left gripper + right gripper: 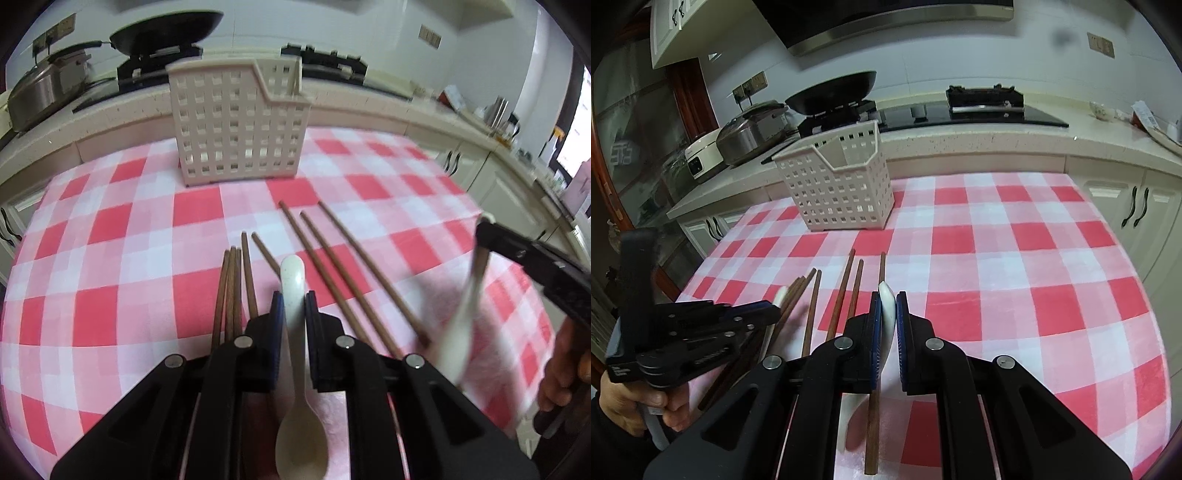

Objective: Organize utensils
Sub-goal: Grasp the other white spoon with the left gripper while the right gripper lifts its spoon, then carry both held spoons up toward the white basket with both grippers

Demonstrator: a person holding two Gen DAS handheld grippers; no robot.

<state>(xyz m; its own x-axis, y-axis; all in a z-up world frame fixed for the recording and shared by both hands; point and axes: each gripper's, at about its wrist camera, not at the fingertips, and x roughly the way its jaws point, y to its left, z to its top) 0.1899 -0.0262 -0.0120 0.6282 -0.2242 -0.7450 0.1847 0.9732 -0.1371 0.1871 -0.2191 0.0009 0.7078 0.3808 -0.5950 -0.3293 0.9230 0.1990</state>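
Spoons are pinched by their handles, one in left gripper [294,306], one in right gripper [886,314], chopsticks [325,266] loose on cloth, caddy [236,122] well ahead; thin glossy handles may swivel, snagging caddy rim.

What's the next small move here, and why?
Probably carry one spoon forward to the white slotted caddy. Both claws are already shut on spoon handles: left claw on one white spoon, right claw on the other. The caddy looks nearly empty, and the wooden chopsticks lie loose on the checked cloth.
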